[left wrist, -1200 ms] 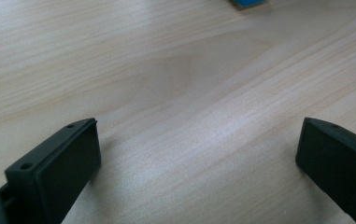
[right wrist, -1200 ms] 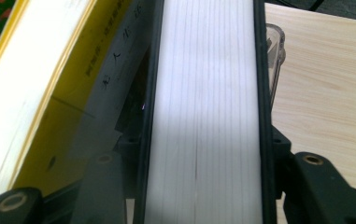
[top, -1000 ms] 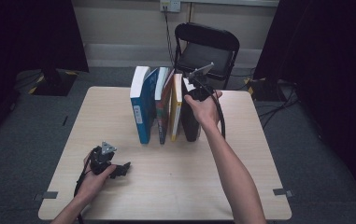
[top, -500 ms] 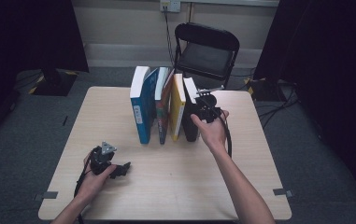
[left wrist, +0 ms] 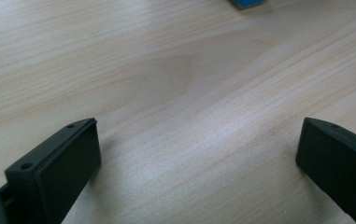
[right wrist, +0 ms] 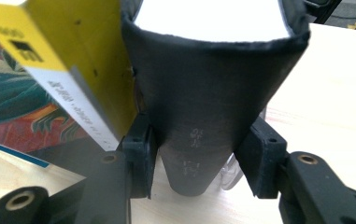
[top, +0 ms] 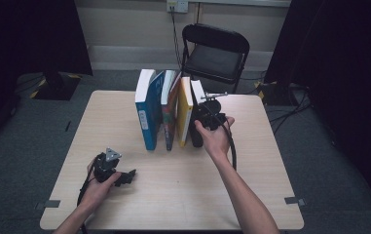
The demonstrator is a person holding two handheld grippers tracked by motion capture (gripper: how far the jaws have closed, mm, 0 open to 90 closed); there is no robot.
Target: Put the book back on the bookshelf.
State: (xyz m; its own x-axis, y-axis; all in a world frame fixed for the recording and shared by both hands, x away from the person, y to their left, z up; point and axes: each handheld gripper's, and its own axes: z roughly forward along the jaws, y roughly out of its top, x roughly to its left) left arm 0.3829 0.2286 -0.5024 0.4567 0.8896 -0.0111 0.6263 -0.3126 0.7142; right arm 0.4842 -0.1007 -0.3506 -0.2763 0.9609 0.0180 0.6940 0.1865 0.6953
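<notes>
Straddling the upright black book's (right wrist: 213, 116) spine, the right hand-held gripper (right wrist: 199, 163) has been closing, pads touching; the left hand-held gripper (left wrist: 199, 163) gapes, idle, well apart.

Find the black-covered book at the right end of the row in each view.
High view: black-covered book at the row's right end, against the right tongs.
Right gripper view: centre, spine between the jaws.
Left gripper view: not in it.
Shared landmark: yellow book beside it.

Beside the black book (right wrist: 203, 116) in my black gripper (right wrist: 194, 163) stand a yellow book (right wrist: 77, 60), perhaps a teal-and-red patterned one (right wrist: 7, 102), and a blue book (top: 145, 114).
</notes>
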